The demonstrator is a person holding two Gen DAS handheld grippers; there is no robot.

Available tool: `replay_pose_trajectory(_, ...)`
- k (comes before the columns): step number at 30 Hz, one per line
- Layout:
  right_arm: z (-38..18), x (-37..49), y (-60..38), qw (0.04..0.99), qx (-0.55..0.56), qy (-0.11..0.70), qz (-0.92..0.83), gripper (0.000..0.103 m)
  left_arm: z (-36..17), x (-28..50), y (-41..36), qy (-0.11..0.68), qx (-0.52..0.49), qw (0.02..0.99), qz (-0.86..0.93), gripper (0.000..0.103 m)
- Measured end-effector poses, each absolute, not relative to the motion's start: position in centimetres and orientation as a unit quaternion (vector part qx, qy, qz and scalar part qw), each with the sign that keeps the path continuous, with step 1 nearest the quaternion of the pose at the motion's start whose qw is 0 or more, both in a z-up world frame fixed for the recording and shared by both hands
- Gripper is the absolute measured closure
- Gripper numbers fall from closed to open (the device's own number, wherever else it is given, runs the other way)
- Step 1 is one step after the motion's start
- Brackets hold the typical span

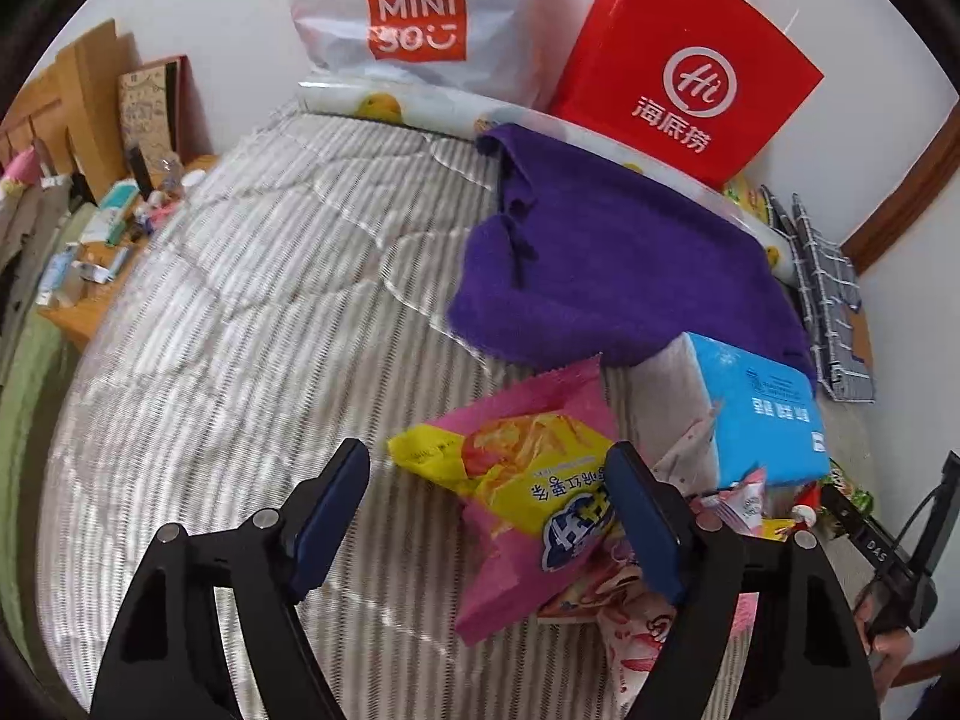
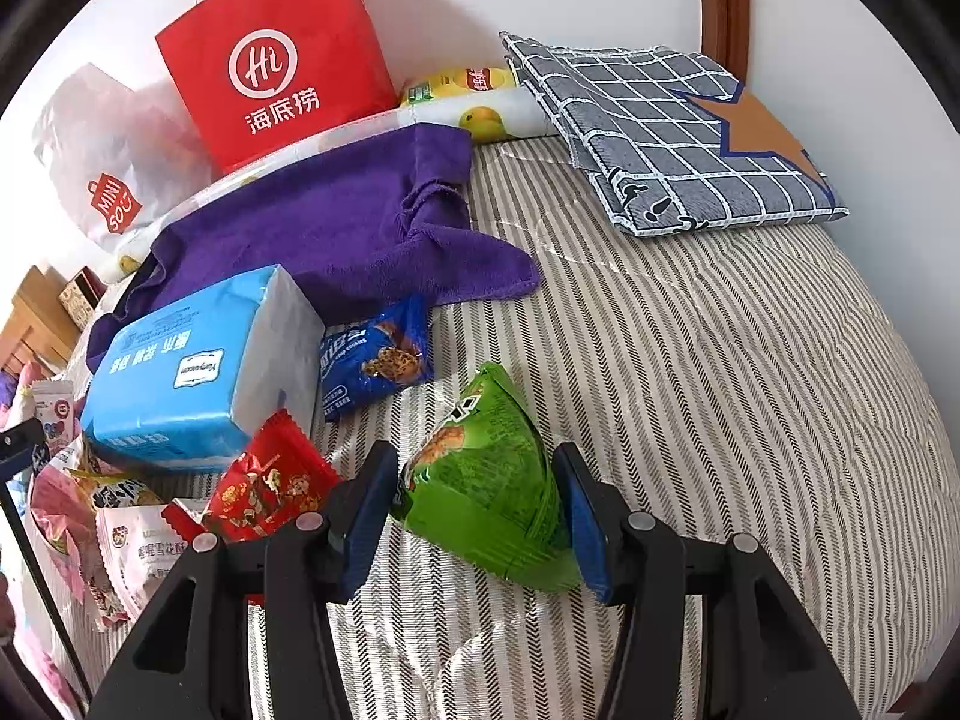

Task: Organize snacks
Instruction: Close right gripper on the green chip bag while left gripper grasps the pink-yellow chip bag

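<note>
On the striped bed (image 2: 720,390), the right tongs (image 2: 480,516) are clenched on a green snack bag (image 2: 486,480), its pads pressed against both sides; the bag sits in front of the purple towel (image 2: 336,222). Just in front of that towel lie a blue cookie packet (image 2: 375,357) and a blue tissue pack (image 2: 198,372), with a red snack packet (image 2: 270,486) touching the tissue pack's near side. The left tongs (image 1: 486,510) are released, spread wide above the bed, with a yellow chip bag (image 1: 516,468) on a pink packet (image 1: 528,570) between them. Behind the towel a red paper bag (image 2: 270,54) leans on the wall.
</note>
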State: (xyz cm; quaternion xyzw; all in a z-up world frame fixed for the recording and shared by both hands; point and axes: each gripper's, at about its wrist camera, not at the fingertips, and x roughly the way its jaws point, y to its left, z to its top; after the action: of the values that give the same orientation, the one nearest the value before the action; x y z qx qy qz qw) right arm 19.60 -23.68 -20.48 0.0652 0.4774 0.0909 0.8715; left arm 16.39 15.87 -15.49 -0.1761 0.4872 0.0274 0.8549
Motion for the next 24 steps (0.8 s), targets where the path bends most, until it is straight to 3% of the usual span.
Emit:
replay_pose_trajectory(11, -20.5, 20.0, -22.9, 0.870, 0.052, 0.483, 0.084, 0.051, -17.2, 18.2, 14.3, 0.501, -0.173, 0.847, 0.022, 0.022)
replay_pose_trajectory(17, -20.0, 19.8, -22.3, 0.874, 0.040, 0.477, 0.086, 0.052, -17.2, 17.8, 14.8, 0.500, -0.184, 0.846, 0.021, 0.029)
replay_pose_trajectory(24, -18.0, 18.7, -22.1, 0.881, 0.035, 0.463, 0.093, 0.052, -15.6, 15.8, 16.0, 0.486, -0.193, 0.852, 0.016, 0.030)
